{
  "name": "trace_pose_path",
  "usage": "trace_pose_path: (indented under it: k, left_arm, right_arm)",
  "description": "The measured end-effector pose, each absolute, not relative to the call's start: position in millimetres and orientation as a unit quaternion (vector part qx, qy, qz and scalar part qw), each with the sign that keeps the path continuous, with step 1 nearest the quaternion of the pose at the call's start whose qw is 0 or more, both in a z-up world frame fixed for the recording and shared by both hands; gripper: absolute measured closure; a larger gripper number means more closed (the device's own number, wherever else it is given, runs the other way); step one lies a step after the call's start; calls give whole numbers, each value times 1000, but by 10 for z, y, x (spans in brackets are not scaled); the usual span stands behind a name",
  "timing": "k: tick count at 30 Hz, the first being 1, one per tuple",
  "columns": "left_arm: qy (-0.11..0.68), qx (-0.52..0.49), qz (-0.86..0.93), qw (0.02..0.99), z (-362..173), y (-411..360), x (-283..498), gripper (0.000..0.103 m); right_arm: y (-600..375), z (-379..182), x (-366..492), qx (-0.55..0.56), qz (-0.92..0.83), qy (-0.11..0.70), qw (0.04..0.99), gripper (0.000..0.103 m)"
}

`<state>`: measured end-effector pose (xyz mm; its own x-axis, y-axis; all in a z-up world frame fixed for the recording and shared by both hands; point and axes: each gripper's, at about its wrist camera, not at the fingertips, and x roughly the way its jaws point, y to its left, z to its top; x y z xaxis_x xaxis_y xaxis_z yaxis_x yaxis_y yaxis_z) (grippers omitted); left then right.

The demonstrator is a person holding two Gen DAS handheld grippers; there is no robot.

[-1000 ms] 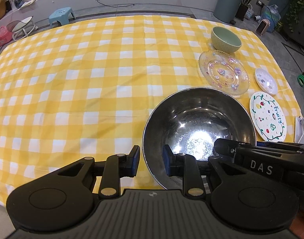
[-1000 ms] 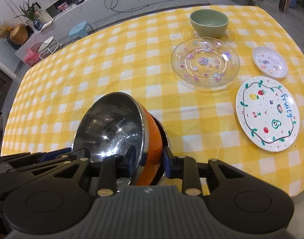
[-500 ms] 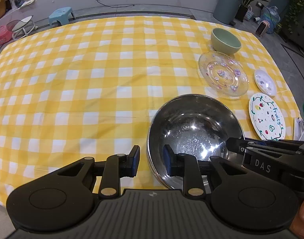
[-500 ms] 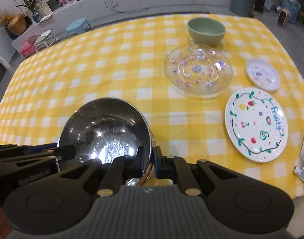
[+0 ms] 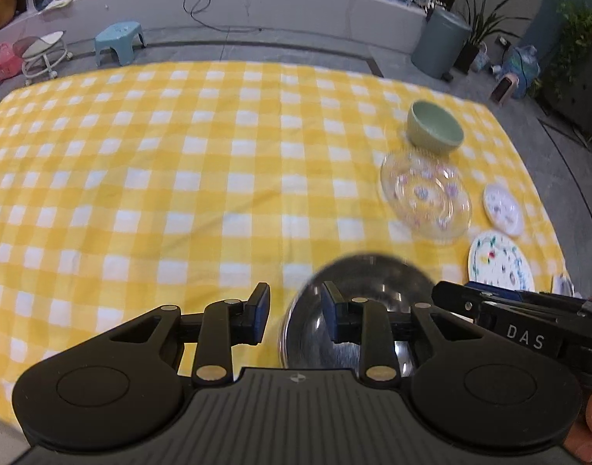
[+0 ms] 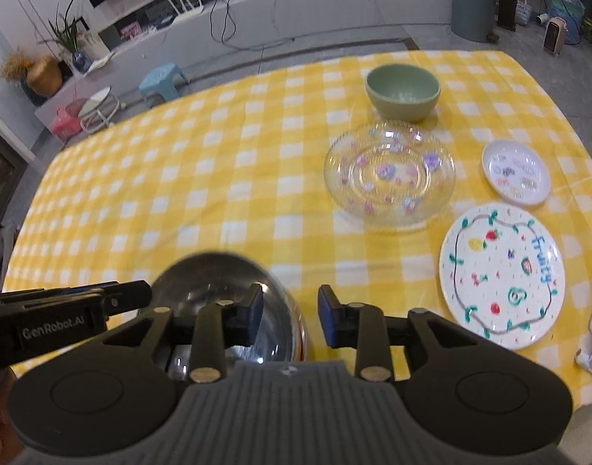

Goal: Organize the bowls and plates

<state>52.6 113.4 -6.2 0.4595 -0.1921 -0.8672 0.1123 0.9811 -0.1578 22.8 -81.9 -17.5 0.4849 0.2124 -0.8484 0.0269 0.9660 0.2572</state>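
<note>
The steel bowl (image 5: 367,310) sits on the yellow checked counter (image 5: 179,178) at the lower middle of the left wrist view and the lower left of the right wrist view, seemingly nested over another bowl, though blur hides what lies beneath.

The left tongs (image 5: 294,317) have just been opening, and their blue pads now stand apart, straddling the bowl's near rim without pressing on it. The right tongs (image 6: 290,316) have also just been opening; they are apart too, with the bowl's right rim in the gap and no pad clamped on it. So the bowl looks released, both tongs hovering over it.

The other pieces lie toward the right: a green bowl (image 6: 402,91) at the upper right, a clear glass plate (image 6: 389,172) with pastel flowers just below it, a small white plate (image 6: 516,171) to its right, and a larger white plate (image 6: 501,275) lettered "Fruity" in the lower right.

The risks from here are probably these. A pad that catches the thin steel rim on the way off could tip or slide the bowl, since polished metal skids easily on cloth. The glass plate is the fragile piece; pinching its shallow edge with narrow pads could let it slip and crack.
</note>
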Motion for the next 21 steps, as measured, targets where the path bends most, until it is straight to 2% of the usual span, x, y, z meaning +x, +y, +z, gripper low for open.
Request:
trace_pose_path:
  k: [14,21]
  left_arm:
    - [515,1,-93,852,-104,701,1194,68]
    - [514,25,-92,852,-133,390,1600,63]
  right_arm:
    - [-1443,-326,943,175,19,470,865,68]
    - [-1867,-419,1266,213,-13,461,861,67]
